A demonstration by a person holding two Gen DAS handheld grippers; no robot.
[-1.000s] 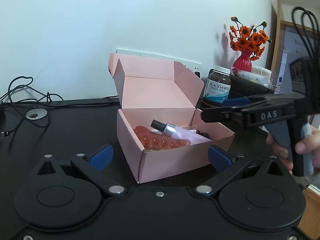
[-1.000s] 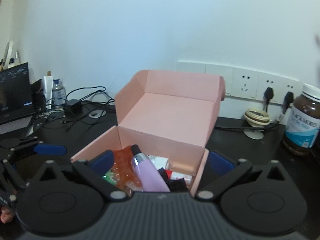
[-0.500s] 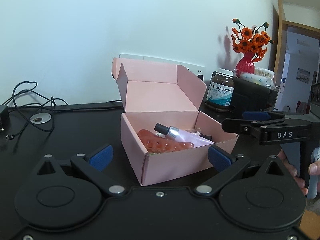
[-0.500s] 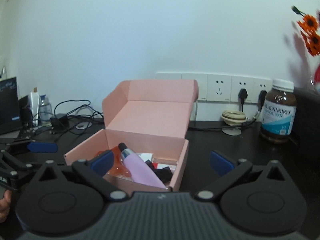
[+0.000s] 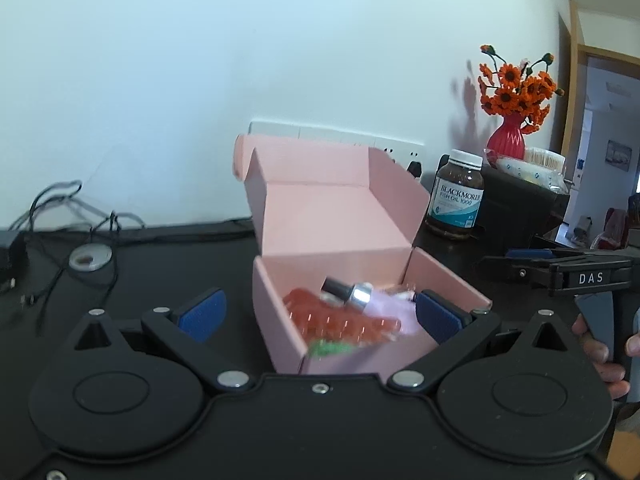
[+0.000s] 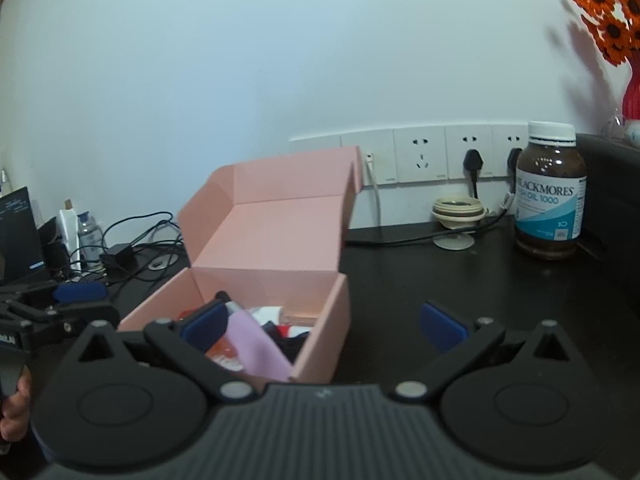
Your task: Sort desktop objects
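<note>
The pink cardboard box [image 6: 256, 280] stands lid-up at 12 o'clock, holding a lilac bottle [image 6: 258, 344] and red packet [image 5: 340, 316], so small items stay gathered. The left gripper [image 5: 320, 308] and right gripper [image 6: 320, 324] are both spread, empty. The fish-oil jar [image 6: 550, 192] stands outside at 2 o'clock.
</note>
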